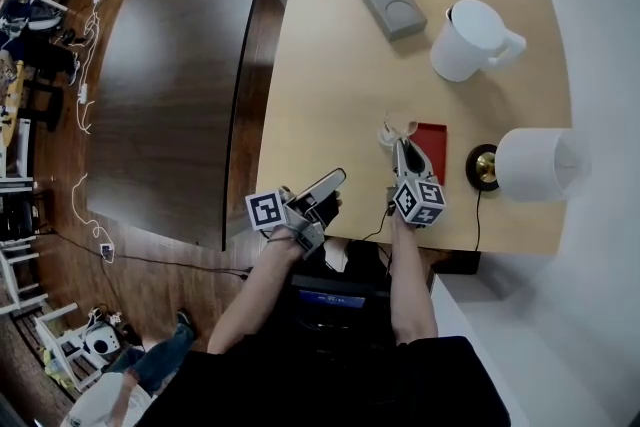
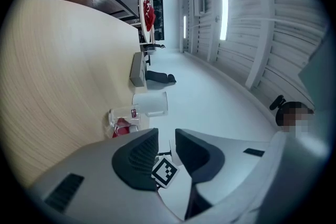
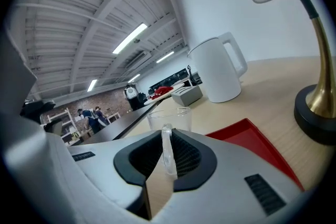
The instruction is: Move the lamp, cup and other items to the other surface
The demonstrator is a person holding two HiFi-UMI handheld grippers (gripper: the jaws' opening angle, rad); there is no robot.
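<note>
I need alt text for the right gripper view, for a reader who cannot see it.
The right gripper grips a clear cup by its handle on a pale table. A red tray lies at right, with a white jug behind and a lamp at the far right.

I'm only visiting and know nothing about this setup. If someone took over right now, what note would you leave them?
Left gripper: open, empty, near the light table's front edge.
Right gripper: shut on the handle of the cup, which is beside the red tray.
Lamp, kettle and grey box: all on the light table.
Done: nothing is on the dark table yet.
Left: carry the cup across, then everything else.
</note>
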